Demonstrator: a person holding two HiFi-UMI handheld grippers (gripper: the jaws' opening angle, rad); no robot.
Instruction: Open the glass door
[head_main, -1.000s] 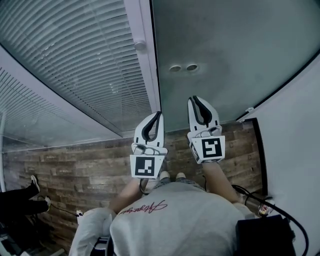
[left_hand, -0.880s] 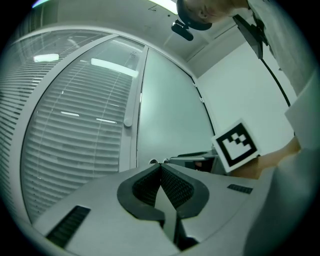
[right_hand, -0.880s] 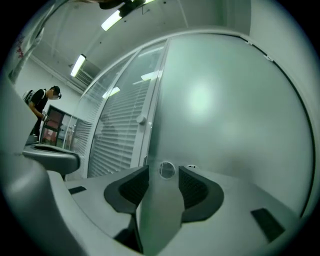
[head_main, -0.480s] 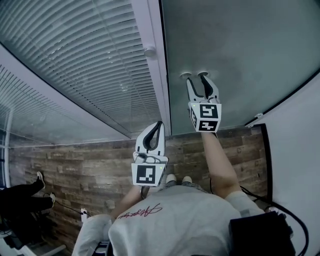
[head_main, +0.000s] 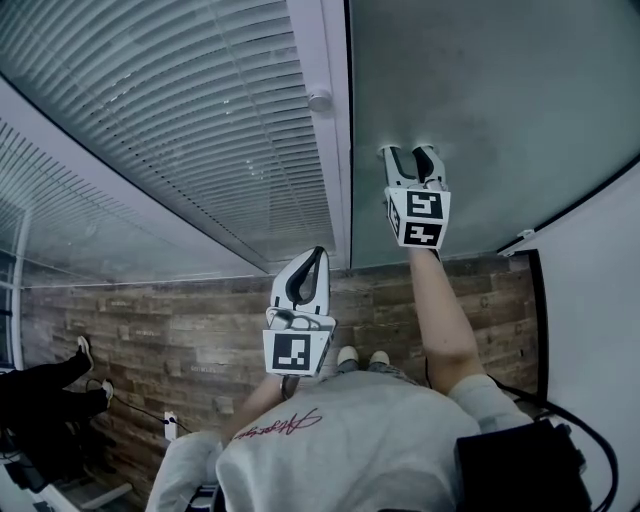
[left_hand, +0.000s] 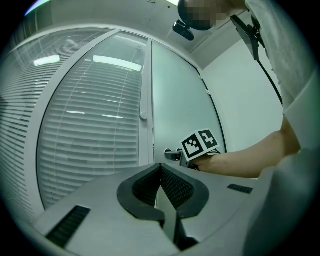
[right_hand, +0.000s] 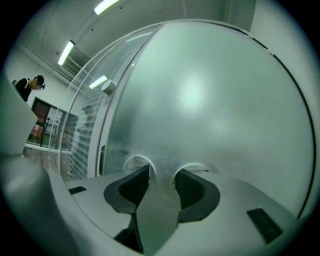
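Two grippers: my right gripper (head_main: 413, 152) at the glass door (head_main: 480, 90), my left gripper (head_main: 316, 252) held back.
Only the left gripper view shows a metal handle (left_hand: 171, 155) just beside my right gripper. The right gripper view shows jaws apart and closing, tips at two round mounts (right_hand: 136, 162), seemingly nothing between. Left jaws together, empty. White frame (head_main: 330, 130) close on the left, wall (head_main: 600, 300) well right.

Pale grey short-sleeved T-shirt (head_main: 350, 455), red script print (head_main: 276, 424) across back. Pale shoes (head_main: 362, 357). Black cable (head_main: 520, 393) loops at right. Left gripper (head_main: 320, 253): white shell, dark ribbed pads (left_hand: 176, 187), black-and-white marker cube (head_main: 297, 352).
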